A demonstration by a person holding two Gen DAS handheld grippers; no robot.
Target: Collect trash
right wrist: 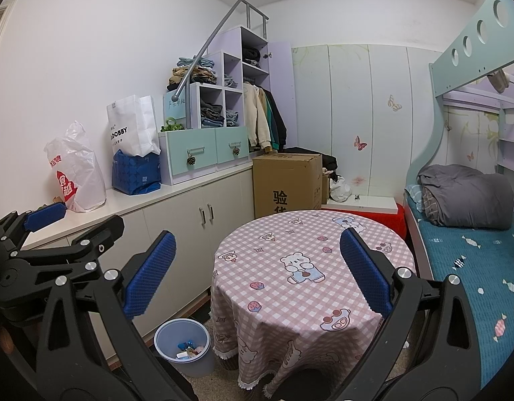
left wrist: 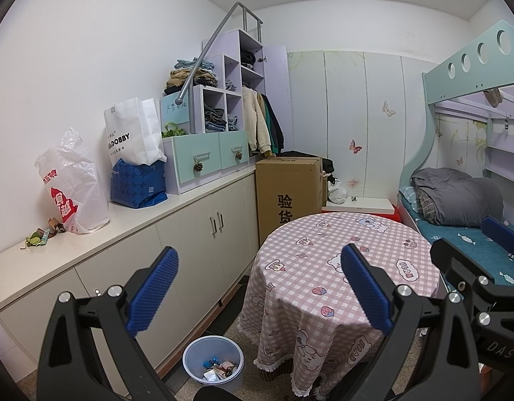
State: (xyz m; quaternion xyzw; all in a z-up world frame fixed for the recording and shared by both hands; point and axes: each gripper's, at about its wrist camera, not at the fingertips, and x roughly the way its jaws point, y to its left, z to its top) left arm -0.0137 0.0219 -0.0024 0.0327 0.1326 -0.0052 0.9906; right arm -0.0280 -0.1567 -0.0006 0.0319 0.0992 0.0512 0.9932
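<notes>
"DOBBY" on white bag [left wrist: 133, 130]; "验货" on carton [left wrist: 287, 193]

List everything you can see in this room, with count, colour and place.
bin: one, pale blue, floor left of table, wrappers inside
scraps: a few, green and brown, counter's left end
table: one, pink check cloth, centre, nothing on it
counter: one, white, left wall
plastic bag: one, white and red, on counter
tote: one, white, standing in blue bag
blue bag: one, on counter
drawers: two, mint, on counter
box: one, brown, behind table
bed: one, teal sheet, right
quilt: one, grey, on bed
left claw: open, empty
right claw: open, empty
</notes>
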